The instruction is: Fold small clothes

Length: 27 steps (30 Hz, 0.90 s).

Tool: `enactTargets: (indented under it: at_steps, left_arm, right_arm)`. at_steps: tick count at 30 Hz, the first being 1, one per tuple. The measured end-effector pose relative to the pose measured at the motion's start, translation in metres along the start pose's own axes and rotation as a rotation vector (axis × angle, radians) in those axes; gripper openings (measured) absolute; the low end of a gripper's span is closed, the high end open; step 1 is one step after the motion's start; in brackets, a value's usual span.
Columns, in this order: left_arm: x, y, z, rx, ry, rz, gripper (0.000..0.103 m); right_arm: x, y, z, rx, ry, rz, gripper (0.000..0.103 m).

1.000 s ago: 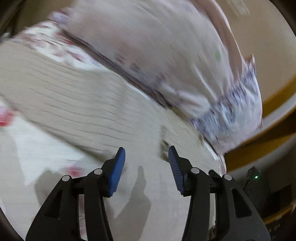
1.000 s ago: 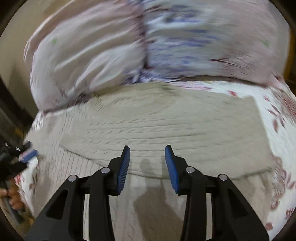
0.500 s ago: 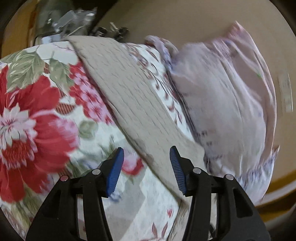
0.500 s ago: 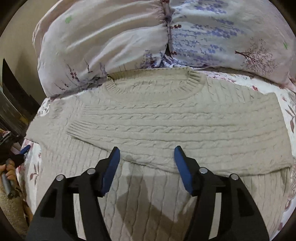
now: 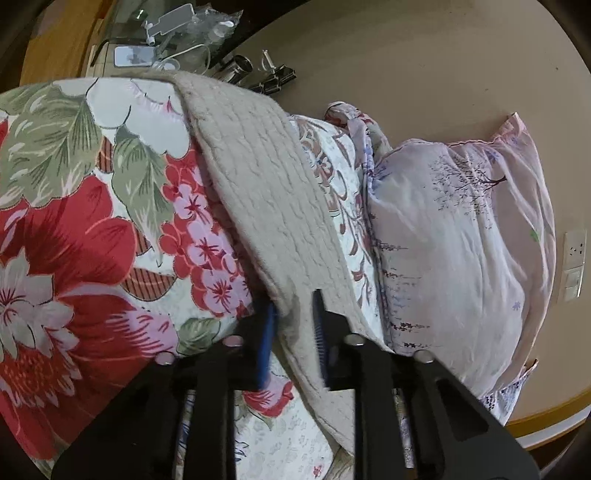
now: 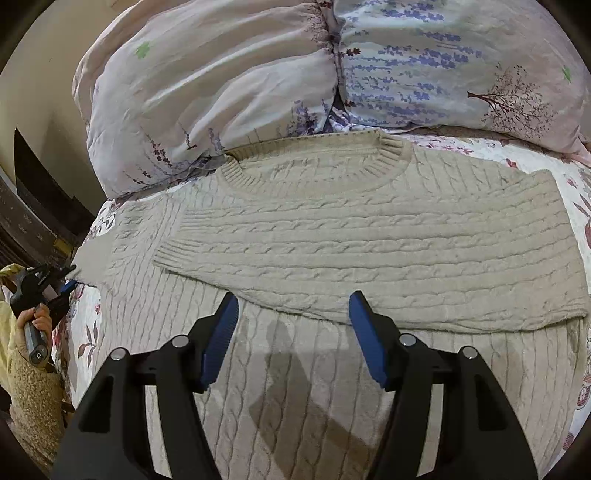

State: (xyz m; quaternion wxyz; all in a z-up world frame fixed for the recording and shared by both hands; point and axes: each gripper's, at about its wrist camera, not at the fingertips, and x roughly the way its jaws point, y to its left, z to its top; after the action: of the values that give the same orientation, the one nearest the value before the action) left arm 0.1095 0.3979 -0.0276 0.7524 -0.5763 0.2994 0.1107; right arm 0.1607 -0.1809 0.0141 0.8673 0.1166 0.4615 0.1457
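A beige cable-knit sweater lies flat on the bed, neck toward the pillows, with one sleeve folded across its chest. My right gripper hovers open just above the sweater's body, below that folded sleeve, with nothing between its pads. At the sweater's left edge my left gripper is shut on a fold of the beige knit. The right wrist view shows that left gripper at the far left, held by a hand in a fuzzy yellow sleeve.
A floral bedspread covers the bed under the sweater. Two pale printed pillows lie against the wall behind the neck. A bedside surface with a phone and clutter stands past the bed's edge. A wall socket is at right.
My left gripper swung from over the sweater to its left edge and closed on the knit. My right gripper stayed in place and its jaws widened.
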Motion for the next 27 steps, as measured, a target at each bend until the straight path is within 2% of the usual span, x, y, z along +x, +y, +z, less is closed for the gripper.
enactTargets:
  at_steps: [1, 5, 13, 17, 21, 27]
  left_arm:
    - [0.001, 0.002, 0.0, -0.008, 0.003, -0.003, 0.006]
    - [-0.006, -0.003, -0.004, 0.011, -0.019, -0.024, 0.005]
    - [-0.032, -0.072, -0.022, 0.174, -0.051, -0.187, 0.005]
    - [-0.042, -0.12, -0.049, 0.312, -0.046, -0.277, 0.005]
    - [-0.04, -0.164, -0.087, 0.449, -0.001, -0.356, 0.005]
    - [-0.018, -0.202, -0.144, 0.585, 0.093, -0.407, 0.005]
  right_arm:
    - [0.0, -0.001, 0.0, 0.002, -0.001, 0.0, 0.062]
    - [-0.005, -0.005, -0.001, 0.01, -0.016, -0.003, 0.062]
    - [-0.016, -0.018, -0.001, 0.035, -0.047, 0.0, 0.064]
    - [-0.021, -0.024, -0.003, 0.044, -0.057, 0.002, 0.064]
    - [-0.027, -0.03, -0.005, 0.056, -0.069, 0.002, 0.064]
    - [-0.036, -0.043, -0.008, 0.078, -0.084, -0.003, 0.064]
